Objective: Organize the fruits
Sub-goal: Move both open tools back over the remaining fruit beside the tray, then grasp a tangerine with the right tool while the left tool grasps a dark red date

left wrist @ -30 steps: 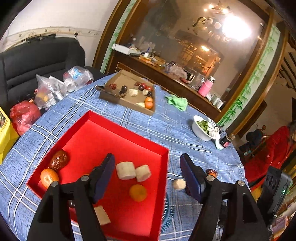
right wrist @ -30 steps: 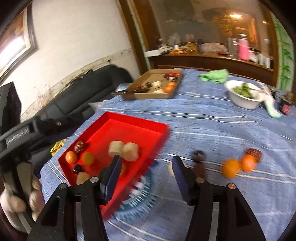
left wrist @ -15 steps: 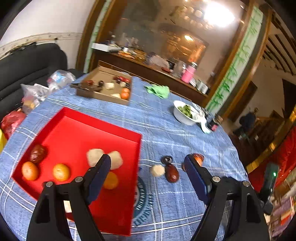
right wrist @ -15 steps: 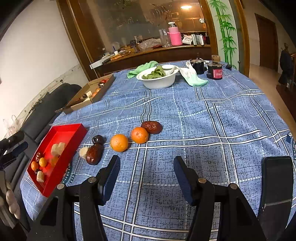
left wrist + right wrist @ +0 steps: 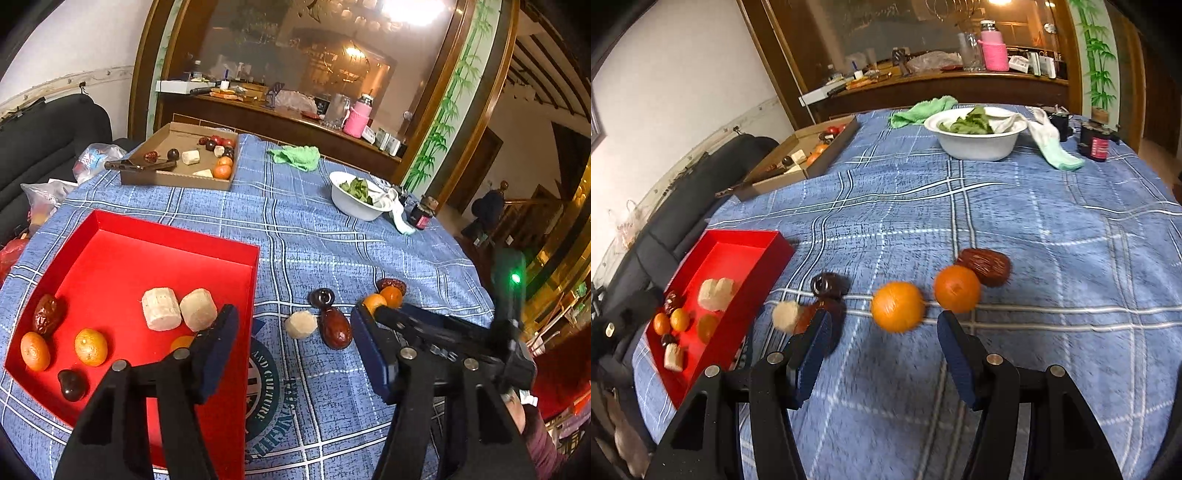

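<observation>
A red tray (image 5: 110, 229) on the blue checked cloth holds oranges, dates, dark fruit and two white chunks (image 5: 177, 308). Right of it lies a loose row: a white chunk (image 5: 301, 324), a red date (image 5: 335, 328), a dark fruit (image 5: 321, 297), two oranges and another date (image 5: 391, 284). My left gripper (image 5: 291, 312) hovers over the tray's right edge, jaws closing, pads touching nothing, with the white chunk seen between them. My right gripper (image 5: 882, 319) is open just in front of the nearer orange (image 5: 897, 311), beside the second orange (image 5: 956, 288).
A cardboard box (image 5: 177, 177) with more fruit sits at the far left of the table. A white bowl (image 5: 975, 144) of greens, a green cloth (image 5: 295, 157), a pale rag and dark jars (image 5: 1095, 142) stand at the back. A black sofa (image 5: 48, 136) is left of the table.
The left gripper shifted right from over the tray toward the loose fruit and its jaws narrowed. The right gripper swung away from the tray and dropped close to the oranges.
</observation>
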The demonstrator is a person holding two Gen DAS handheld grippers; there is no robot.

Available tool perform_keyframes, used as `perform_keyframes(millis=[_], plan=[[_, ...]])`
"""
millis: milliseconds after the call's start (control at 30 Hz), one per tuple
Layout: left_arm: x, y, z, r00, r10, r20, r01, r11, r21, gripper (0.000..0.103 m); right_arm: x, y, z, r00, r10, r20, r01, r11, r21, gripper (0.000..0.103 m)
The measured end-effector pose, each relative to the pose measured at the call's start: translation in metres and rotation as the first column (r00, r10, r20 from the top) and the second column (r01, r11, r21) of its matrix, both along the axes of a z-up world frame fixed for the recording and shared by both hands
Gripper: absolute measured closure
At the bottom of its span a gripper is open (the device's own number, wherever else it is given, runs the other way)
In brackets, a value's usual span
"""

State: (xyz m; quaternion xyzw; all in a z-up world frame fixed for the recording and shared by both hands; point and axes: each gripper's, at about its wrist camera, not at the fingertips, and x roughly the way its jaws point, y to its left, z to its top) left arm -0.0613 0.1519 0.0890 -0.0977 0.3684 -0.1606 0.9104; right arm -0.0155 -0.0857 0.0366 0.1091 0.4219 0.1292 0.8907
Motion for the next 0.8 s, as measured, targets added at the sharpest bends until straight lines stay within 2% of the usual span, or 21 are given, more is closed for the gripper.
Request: perform_keyframes(millis=[267, 400, 700, 733, 767, 800], plan=[[0.005, -0.017, -0.013, 0.998, -0.065, -0.025, 0.066, 0.997, 0.040, 0.041, 0.025, 0.022, -0.016, 0.999, -0.022, -0.029, 0.019, 0.996, -0.082, 0.041], [0.006, -0.027, -0.018, 0.995, -0.089, -0.038, 0.091, 0.994, 0.052, 0.041, 0.030, 0.018, -0.024, 0.998, -0.043, -0.055, 0.037, 0.994, -0.098, 0.065], [0.012, -0.051, -0.028, 0.989, -0.131, -0.069, 0.137, 0.987, 0.087, 0.041, 0.004, -0.016, -0.017, 0.998, -0.061, -0.025, 0.061, 0.998, 0.034, 0.065], [0.014, -0.057, -0.029, 0.987, -0.144, -0.070, 0.151, 0.984, 0.095, 0.043, 0.000, -0.020, -0.015, 0.998, -0.064, -0.015, 0.065, 0.997, 0.040, 0.065], [0.015, -0.063, -0.030, 0.985, -0.161, -0.069, 0.168, 0.981, 0.102, 0.054, -0.004, -0.024, -0.014, 0.997, -0.072, -0.005, 0.072, 0.996, 0.044, 0.065], [0.017, -0.071, -0.031, 0.980, -0.186, -0.075, 0.193, 0.975, 0.110, 0.059, -0.007, -0.027, -0.014, 0.997, -0.080, 0.002, 0.079, 0.996, 0.048, 0.065]])
